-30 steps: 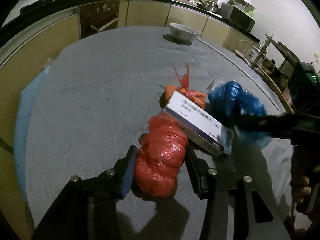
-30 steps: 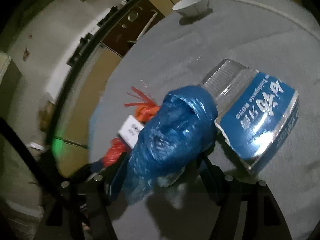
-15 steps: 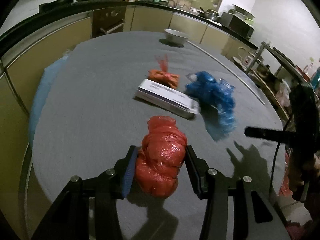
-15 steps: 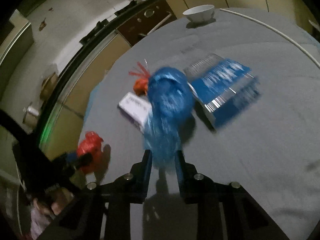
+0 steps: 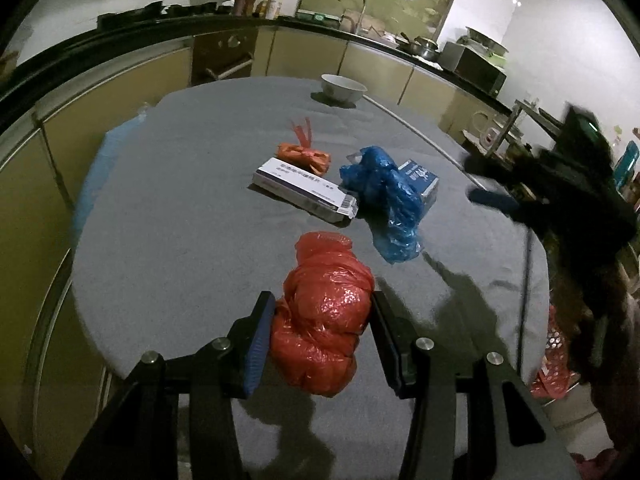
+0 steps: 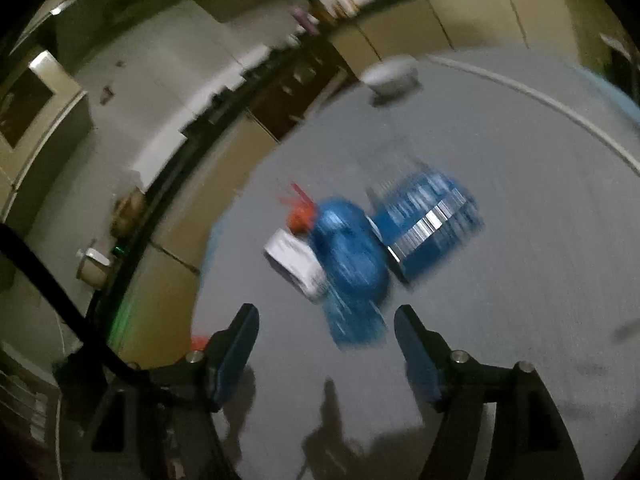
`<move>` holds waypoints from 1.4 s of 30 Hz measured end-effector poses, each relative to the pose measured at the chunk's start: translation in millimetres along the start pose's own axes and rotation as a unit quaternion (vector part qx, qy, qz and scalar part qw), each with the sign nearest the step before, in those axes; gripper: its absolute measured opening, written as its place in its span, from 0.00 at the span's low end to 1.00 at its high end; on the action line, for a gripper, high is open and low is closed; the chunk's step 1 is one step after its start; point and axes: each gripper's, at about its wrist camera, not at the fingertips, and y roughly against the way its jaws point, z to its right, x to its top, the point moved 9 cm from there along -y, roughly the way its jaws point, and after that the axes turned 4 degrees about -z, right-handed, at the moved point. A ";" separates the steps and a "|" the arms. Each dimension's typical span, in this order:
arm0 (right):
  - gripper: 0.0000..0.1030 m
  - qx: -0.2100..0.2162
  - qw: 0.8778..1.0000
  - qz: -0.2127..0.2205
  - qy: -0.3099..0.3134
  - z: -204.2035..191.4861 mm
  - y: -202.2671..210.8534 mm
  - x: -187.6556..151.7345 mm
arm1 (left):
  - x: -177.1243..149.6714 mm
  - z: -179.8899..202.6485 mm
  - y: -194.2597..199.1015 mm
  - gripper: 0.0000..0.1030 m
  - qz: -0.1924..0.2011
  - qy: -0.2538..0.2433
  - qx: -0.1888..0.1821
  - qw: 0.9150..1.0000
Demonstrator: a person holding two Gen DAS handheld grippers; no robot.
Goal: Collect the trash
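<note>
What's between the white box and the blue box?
The crumpled blue plastic bag lies between the white cardboard box and the blue box, seen in both wrist views.

A white bowl (image 5: 343, 88) sits on the grey table (image 5: 192, 216) before kitchen cabinets (image 5: 120, 116).

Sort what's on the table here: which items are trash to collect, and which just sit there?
Trash:
red plastic bag, clamped in left gripper
blue plastic bag
white carton
blue toothpaste box
small orange bag

Just lying about:
white bowl
</note>
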 end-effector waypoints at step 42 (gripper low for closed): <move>0.29 -0.018 0.999 0.027 0.017 36.4 73.9 -60.0 | 10.9 75.2 34.6 0.48 0.033 -0.043 -0.026 0.998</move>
